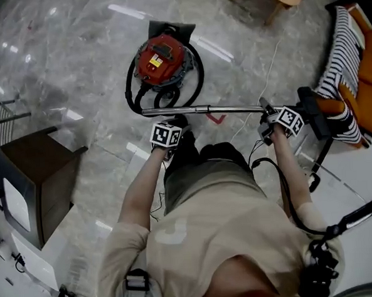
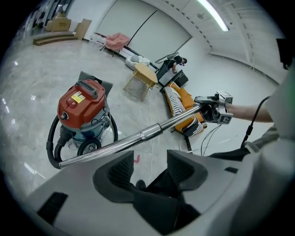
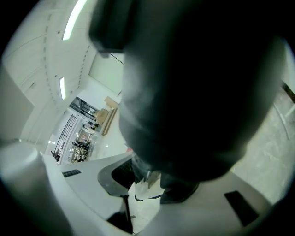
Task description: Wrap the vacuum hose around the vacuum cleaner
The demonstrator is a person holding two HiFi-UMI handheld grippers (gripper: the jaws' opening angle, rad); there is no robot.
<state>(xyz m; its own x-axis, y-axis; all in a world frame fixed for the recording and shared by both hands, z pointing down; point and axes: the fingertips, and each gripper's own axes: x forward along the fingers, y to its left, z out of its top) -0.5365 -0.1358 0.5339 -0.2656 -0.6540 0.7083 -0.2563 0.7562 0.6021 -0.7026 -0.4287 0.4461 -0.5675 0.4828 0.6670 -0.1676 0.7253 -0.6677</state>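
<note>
1. R gripper (image 3: 147, 184): we see its jaws clamped on the dark handle (image 3: 198, 92) at the near end of the metal tube (image 1: 202, 110). The handle fills most of the R gripper view.
2. L gripper (image 2: 151, 167): jaws stand fairly wide apart w/ nothing btwn them, and the floor (image 1: 73, 45) shows through the gap. The tube crosses just beyond the tips w/o touching them.
3. Tube: in the head view it runs roughly level across the pic, from the R gripper at the right to its far end in front of the L gripper.
4. Hose (image 1: 128, 90): black. It joins the tube's far end and loops round the base of the vac (image 1: 161, 58), w/ an arc on each side of the body.
5. Vac: red top, upright on the pale marble floor, ahead of us and a bit left, near the tube's far end.
6. Further out:
   - a dark wooden cabinet (image 1: 34, 185) at the left, well apart from the vac
   - a striped cloth (image 1: 340, 53) beside an orange cushion (image 1: 365, 96) at the right, beyond the R gripper
   - a small red mark (image 1: 217, 118) on the floor, just below the tube in the head view
</note>
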